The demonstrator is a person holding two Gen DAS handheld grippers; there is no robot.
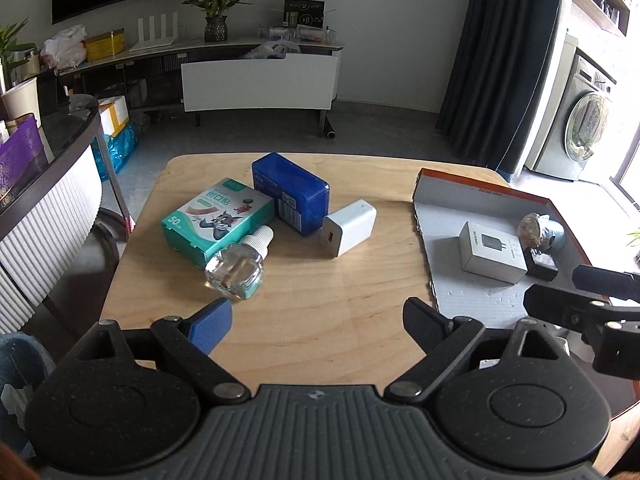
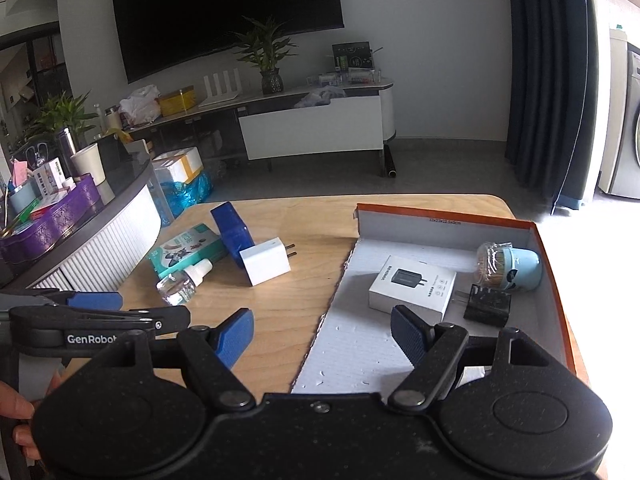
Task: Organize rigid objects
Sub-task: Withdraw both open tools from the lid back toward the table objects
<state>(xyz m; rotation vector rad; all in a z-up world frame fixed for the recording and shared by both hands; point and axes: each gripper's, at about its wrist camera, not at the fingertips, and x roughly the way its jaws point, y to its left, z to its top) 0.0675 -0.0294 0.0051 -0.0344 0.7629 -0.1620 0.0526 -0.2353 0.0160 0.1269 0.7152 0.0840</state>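
On the wooden table (image 1: 304, 320) lie a teal bandage box (image 1: 216, 216), a blue box (image 1: 290, 192), a white charger plug (image 1: 348, 226) and a clear liquid bottle with a white cap (image 1: 238, 264). An orange-edged cardboard tray (image 1: 480, 304) at the right holds a white charger box (image 1: 492, 250), a toothpick jar (image 1: 540, 230) and a small black adapter (image 1: 542, 264). My left gripper (image 1: 318, 324) is open and empty, just short of the bottle. My right gripper (image 2: 322, 334) is open and empty over the tray's near left edge (image 2: 320, 332).
A curved dark counter with a purple tin (image 2: 48, 216) stands left of the table. A TV cabinet (image 1: 256, 80), a curtain (image 1: 500, 60) and a washing machine (image 1: 580, 128) stand beyond. The left gripper also shows in the right wrist view (image 2: 92, 312).
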